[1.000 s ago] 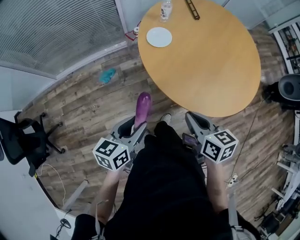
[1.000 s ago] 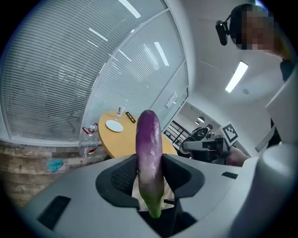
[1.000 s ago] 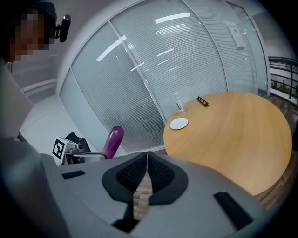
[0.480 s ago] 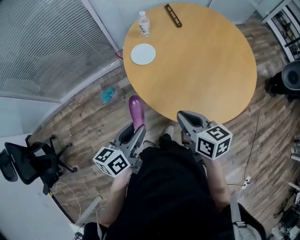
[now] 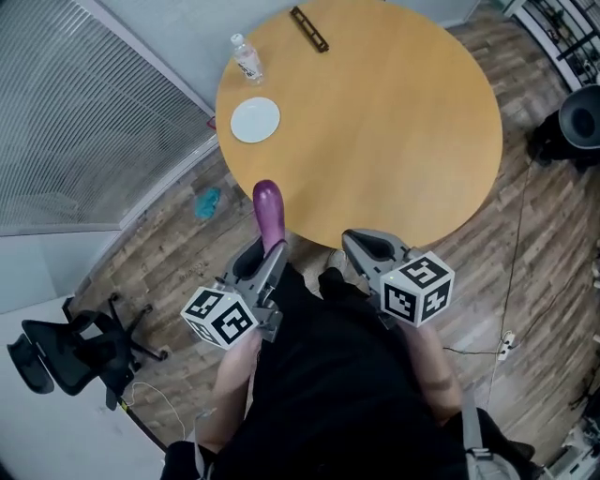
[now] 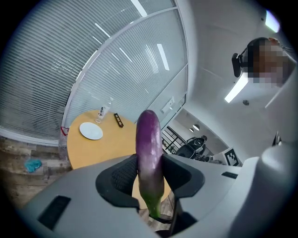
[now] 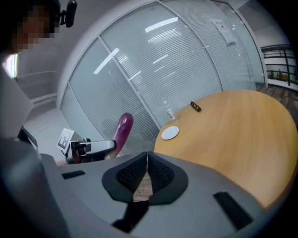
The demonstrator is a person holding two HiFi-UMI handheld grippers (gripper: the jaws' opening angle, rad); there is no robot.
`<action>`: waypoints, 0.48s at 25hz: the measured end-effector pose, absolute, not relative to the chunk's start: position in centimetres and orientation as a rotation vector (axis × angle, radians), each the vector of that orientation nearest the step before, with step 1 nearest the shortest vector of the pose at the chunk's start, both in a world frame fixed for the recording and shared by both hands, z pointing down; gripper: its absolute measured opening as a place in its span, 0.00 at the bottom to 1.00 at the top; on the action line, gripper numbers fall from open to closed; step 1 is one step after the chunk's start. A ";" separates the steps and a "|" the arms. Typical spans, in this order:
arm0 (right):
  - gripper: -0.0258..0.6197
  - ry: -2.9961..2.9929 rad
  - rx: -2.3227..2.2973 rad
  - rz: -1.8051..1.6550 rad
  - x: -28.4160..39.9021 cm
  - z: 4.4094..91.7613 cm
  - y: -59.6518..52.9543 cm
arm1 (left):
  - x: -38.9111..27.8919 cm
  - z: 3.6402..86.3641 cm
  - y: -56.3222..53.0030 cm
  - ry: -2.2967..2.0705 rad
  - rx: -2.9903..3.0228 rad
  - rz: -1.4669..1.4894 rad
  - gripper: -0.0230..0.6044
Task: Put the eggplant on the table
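Observation:
A long purple eggplant (image 5: 270, 215) with a green stem end sticks out of my left gripper (image 5: 265, 253), which is shut on it; its tip reaches the near edge of the round wooden table (image 5: 394, 122). The left gripper view shows the eggplant (image 6: 149, 158) upright between the pads, above my left gripper (image 6: 150, 173). My right gripper (image 5: 361, 246) is held just short of the table's near edge, shut and empty. In the right gripper view my right gripper (image 7: 147, 173) has its pads together, and the eggplant (image 7: 122, 131) shows at the left.
On the table's far left lie a white plate (image 5: 255, 120), a clear water bottle (image 5: 247, 58) and a dark bar (image 5: 308, 29). A blue cloth (image 5: 207, 201) lies on the wood floor. A black office chair (image 5: 56, 349) stands at left; a glass wall with blinds runs behind.
The view has shifted toward the table. My left gripper has carried the eggplant forward to the table's near edge, and the right gripper has come forward with it.

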State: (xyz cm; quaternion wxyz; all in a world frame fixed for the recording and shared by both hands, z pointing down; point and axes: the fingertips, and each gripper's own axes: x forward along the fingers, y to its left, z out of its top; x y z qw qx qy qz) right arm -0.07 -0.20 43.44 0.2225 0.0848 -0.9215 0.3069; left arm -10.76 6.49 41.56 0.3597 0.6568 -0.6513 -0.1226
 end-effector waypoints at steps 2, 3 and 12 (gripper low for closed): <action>0.07 -2.546 0.246 0.862 -0.2 43.5 -0.4 | -10.6 41.9 5.6 -1.658 1.704 -0.289 0.32; 0.07 -2.545 0.252 0.866 -0.3 43.5 -0.5 | -10.6 42.0 5.1 -1.646 1.712 -0.279 0.32; 0.07 -2.538 0.434 0.929 -3.3 44.2 -2.9 | -13.9 43.4 1.5 -1.526 1.813 -0.144 0.32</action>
